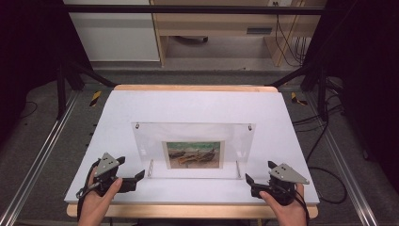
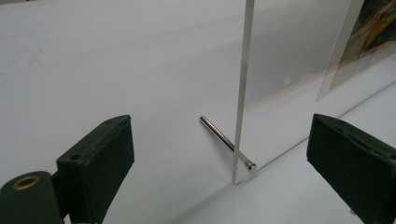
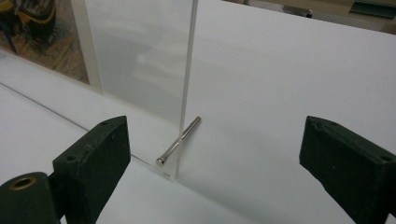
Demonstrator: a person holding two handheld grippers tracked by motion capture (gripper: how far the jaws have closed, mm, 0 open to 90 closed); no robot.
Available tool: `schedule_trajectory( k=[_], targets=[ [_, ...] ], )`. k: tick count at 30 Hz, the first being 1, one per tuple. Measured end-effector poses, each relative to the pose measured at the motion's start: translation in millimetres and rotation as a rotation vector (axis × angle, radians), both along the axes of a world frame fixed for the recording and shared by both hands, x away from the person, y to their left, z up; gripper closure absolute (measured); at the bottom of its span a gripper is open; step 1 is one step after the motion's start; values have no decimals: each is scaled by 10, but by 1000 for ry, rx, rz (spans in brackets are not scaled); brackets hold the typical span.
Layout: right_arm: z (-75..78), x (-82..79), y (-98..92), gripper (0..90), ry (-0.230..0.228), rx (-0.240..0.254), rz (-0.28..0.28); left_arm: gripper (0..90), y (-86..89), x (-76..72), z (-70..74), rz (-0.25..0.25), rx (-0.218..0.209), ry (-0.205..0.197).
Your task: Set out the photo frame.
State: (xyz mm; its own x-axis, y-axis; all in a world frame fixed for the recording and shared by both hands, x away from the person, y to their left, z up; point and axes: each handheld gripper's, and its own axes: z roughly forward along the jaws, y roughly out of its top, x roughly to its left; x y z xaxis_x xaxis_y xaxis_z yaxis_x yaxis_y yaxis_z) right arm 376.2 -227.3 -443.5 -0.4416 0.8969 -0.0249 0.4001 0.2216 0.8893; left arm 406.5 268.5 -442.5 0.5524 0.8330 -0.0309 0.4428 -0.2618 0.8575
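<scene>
- Clear frame (image 1: 193, 149) stands upright mid-tabletop (image 1: 197, 106), picture (image 1: 193, 154) inside, propped on thin metal pins (image 2: 227, 143).
- Left tool (image 1: 126, 175) and right tool (image 1: 258, 179): both open, empty, jaws either side of the frame's bottom corners, not touching.
- Risk: uneven squeeze or a nudge tips the frame or slides it off its pins; slick panel could slip in the jaws.
- No readable writing or brand.

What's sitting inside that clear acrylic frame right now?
The clear acrylic frame holds one picture, a painted scene of boats, centred low between its panels. The picture's back is hidden. Both tongs are open, short of the frame's edges.
</scene>
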Motion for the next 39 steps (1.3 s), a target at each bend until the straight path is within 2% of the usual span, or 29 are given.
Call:
schedule_trajectory(
  k=[2, 6, 10, 18, 21, 26, 30, 32, 34, 35, 36, 38, 39],
  targets=[
    [-10, -10, -36, 90, 5, -5, -13, 74, 35, 8, -4, 17, 24, -7],
    [-29, -20, -110, 88, 13, -4, -30, 82, 126, 23, -5, 51, 37, -20],
    [-48, -16, -180, 88, 29, 25, -47, 82, 228, 57, 2, 82, 54, -28],
    [-35, 207, -372, 112, 81, 73, -132, 81, 347, 346, 22, 118, 94, 7],
    [-35, 321, -424, 121, 83, 33, -154, 80, 366, 452, -4, 130, 105, 24],
    [-37, 524, -463, 136, 97, 17, -184, 76, 376, 634, -38, 154, 113, 36],
    [-51, 713, -444, 152, 109, -19, -211, 76, 345, 786, -78, 173, 119, 39],
    [-86, 804, -432, 153, 128, -29, -228, 79, 333, 842, -109, 186, 148, 33],
    [-131, 880, -418, 154, 150, -75, -260, 85, 339, 853, -132, 193, 165, 21],
    [-151, 904, -408, 155, 162, -98, -277, 86, 349, 843, -147, 195, 174, 1],
    [-172, 920, -404, 157, 166, -124, -294, 93, 360, 827, -163, 200, 191, -20],
    [-197, 922, -395, 172, 166, -177, -329, 108, 372, 803, -188, 202, 237, -33],
    [-204, 919, -403, 171, 156, -201, -322, 108, 382, 790, -193, 202, 249, -42]
  ],
)
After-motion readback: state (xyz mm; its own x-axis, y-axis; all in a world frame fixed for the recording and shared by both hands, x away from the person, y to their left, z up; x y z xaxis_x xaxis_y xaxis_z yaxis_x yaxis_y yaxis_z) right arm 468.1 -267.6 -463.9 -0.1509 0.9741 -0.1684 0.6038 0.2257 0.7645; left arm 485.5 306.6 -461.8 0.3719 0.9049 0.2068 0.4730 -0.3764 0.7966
